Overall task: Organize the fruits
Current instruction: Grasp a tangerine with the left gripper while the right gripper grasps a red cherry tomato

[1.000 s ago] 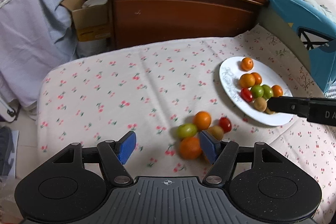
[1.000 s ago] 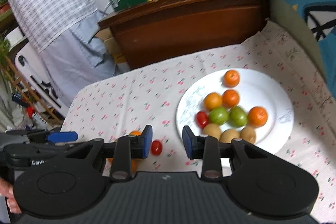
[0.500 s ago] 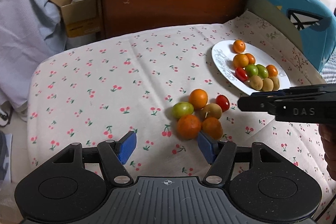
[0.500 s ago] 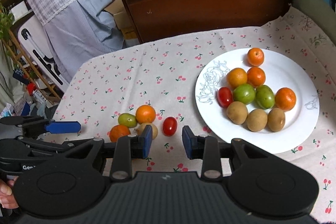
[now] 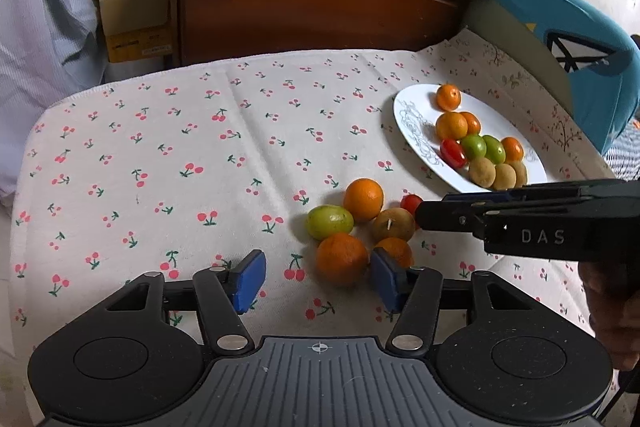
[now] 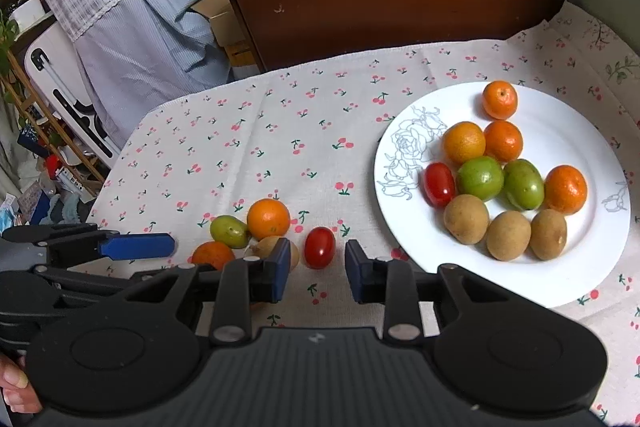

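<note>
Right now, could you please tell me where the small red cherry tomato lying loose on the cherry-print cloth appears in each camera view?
Left wrist view: the small red cherry tomato sits right of centre, half hidden behind the right gripper's black finger.
Right wrist view: the tomato lies at lower centre, just beyond the blue pads.
Shared landmark: the white plate of fruit, to the tomato's upper right in both.

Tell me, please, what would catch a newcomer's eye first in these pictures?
First comes the white plate at the right of the cherry-print cloth, with oranges, green fruits, brown fruits and one red tomato laid on it. Next, the loose cluster on the cloth to its left: a red tomato lies just ahead of the right gripper, whose jaws are closing. The left gripper, also closing, frames an orange.
</note>
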A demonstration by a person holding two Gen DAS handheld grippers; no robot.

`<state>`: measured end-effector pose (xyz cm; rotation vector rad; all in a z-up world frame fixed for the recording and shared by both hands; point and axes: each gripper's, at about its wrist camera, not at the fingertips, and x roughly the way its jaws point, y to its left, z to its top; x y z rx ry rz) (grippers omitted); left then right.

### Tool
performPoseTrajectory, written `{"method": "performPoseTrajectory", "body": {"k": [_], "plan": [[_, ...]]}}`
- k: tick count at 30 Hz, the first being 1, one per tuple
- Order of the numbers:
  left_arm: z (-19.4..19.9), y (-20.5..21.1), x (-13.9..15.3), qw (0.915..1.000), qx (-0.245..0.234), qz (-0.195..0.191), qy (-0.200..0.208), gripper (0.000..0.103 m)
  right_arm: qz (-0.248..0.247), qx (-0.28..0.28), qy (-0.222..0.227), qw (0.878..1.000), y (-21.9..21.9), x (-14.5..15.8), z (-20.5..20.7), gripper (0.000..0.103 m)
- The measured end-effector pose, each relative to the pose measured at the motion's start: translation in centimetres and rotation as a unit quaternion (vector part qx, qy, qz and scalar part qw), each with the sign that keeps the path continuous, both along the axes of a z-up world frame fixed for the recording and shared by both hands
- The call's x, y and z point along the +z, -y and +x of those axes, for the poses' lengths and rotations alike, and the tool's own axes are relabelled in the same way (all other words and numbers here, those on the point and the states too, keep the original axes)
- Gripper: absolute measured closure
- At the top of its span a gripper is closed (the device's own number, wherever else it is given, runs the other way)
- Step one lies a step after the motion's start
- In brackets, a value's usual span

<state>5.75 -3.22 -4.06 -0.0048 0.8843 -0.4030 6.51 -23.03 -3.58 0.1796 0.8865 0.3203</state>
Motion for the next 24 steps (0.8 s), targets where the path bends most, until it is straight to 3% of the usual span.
{"method": "performPoseTrajectory", "body": {"k": [7, 17, 24], "plan": [[0.1, -0.4, 0.0, 0.9995, -0.003, -0.026, -0.017, 0.051, 0.008, -0.007, -0.005, 1.0, 0.3, -0.4, 0.6, 0.082], [-0.3, 0.7, -0.3, 0.999, -0.037, 0.025, -0.002, 0.053, -0.003, -0.003, -0.01, 1.0, -0.2, -1.2, 0.8, 0.083], [-0.1, 1.6, -0.7, 0.9986, -0.045, 0.026, 0.009, 0.055, -0.002, 0.0, -0.009, 1.0, -0.3, -1.2, 0.8, 0.085]]}}
